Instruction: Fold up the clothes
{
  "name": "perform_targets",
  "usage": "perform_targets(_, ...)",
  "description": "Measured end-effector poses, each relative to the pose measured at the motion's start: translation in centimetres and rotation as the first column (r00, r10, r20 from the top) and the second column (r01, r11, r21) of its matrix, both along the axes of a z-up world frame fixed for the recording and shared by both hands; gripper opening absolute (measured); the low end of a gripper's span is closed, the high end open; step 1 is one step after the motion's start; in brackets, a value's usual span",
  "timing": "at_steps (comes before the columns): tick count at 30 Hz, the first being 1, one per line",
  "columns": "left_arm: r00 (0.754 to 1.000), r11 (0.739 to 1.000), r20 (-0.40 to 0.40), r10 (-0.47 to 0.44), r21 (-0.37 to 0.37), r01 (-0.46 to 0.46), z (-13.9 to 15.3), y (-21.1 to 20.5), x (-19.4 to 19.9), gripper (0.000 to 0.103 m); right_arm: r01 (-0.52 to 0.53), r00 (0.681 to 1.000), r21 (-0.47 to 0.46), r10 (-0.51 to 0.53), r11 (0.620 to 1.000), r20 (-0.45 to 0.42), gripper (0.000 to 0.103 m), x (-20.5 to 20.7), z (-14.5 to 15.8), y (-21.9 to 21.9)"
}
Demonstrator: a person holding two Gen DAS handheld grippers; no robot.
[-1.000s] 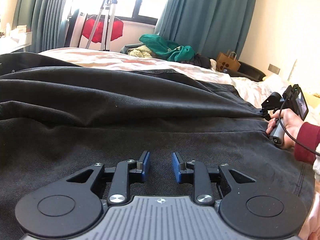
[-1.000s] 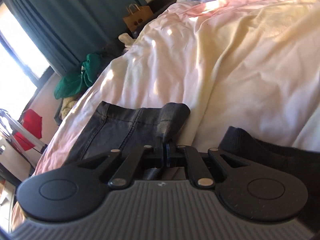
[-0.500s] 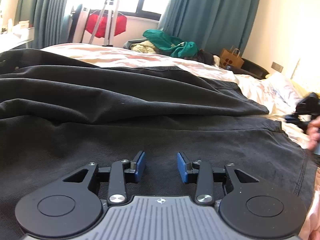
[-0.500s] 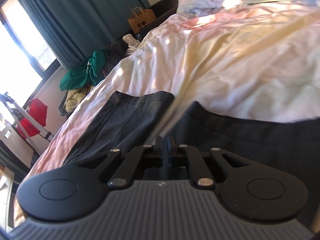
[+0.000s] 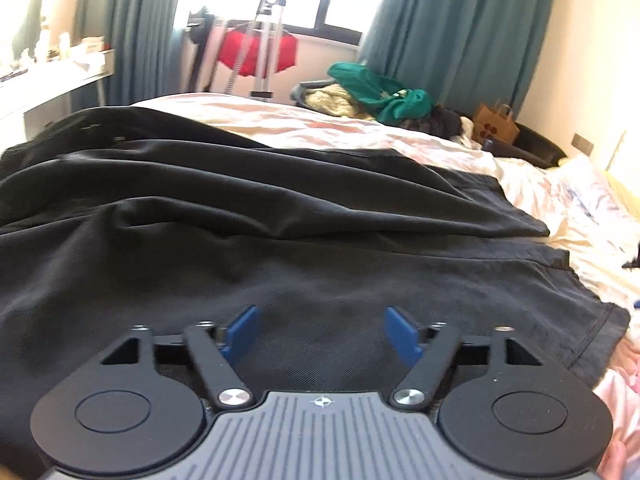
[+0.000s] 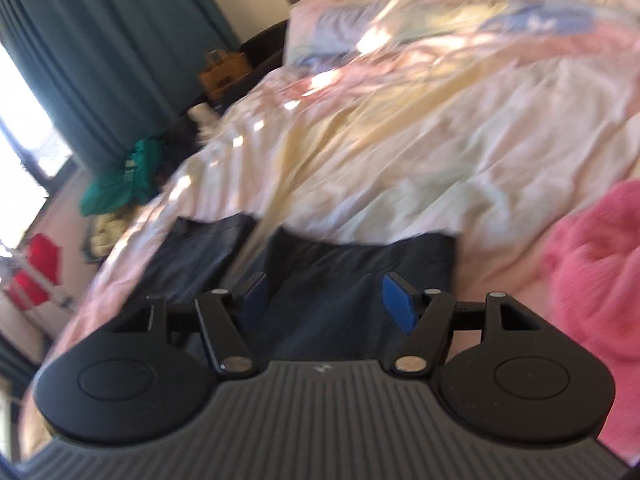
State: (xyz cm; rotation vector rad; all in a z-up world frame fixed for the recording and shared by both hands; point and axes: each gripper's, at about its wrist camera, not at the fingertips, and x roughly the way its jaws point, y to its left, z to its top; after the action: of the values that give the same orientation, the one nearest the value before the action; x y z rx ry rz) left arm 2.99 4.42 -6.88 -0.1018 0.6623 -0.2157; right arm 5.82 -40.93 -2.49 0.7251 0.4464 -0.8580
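Your left gripper [image 5: 320, 334] has just been opening; its blue fingers [image 5: 241, 334] now stand wide apart with nothing between them, hovering over the near part of the black trousers [image 5: 280, 248]. Your right gripper [image 6: 326, 302] has likewise just been opening, and its fingers [image 6: 396, 304] are released too, with only the dark cloth lying below and beyond them, not pinched. The trousers lie spread flat on the bed [image 5: 540, 184], one layer folded over another, their hems [image 6: 360, 246] ending just ahead of your right fingers, with a gap of sheet between the two hem ends. By the look of it one fold is laid down and let go; the garment is still long, so at least one more fold across its length seems left. Farther off, a pink garment [image 6: 592, 248] waits on the bed to your right, and a green heap [image 5: 380, 92] sits beyond the bed by the curtains [image 5: 448, 28].
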Motion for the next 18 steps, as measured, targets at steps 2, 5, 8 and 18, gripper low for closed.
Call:
perform_targets(2,0.999,0.999,0.011,0.040,0.014,-0.040,1.3,2.3,-1.4,0.089,0.036,0.997,-0.035,-0.038,0.999,-0.063,0.067,-0.1,-0.3,-0.3)
perform_targets(5,0.993,0.992,0.038,0.113,0.045,-0.114,3.7,6.4,-2.9,0.095,0.070,0.994,0.039,-0.066,0.997,-0.083,0.067,-0.4,-1.7,-1.9)
perform_targets(8,0.969,0.971,0.067,0.236,0.022,-0.238,6.0,11.4,-3.9,0.102,0.101,0.992,0.162,-0.086,0.982,-0.095,0.067,-0.7,-3.6,-3.3)
perform_targets(18,0.748,0.670,-0.185,0.638,-0.344,-0.657,3.7,24.1,-6.3,0.102,0.080,0.997,0.292,-0.070,0.953,-0.045,0.066,-0.9,-5.4,-4.4)
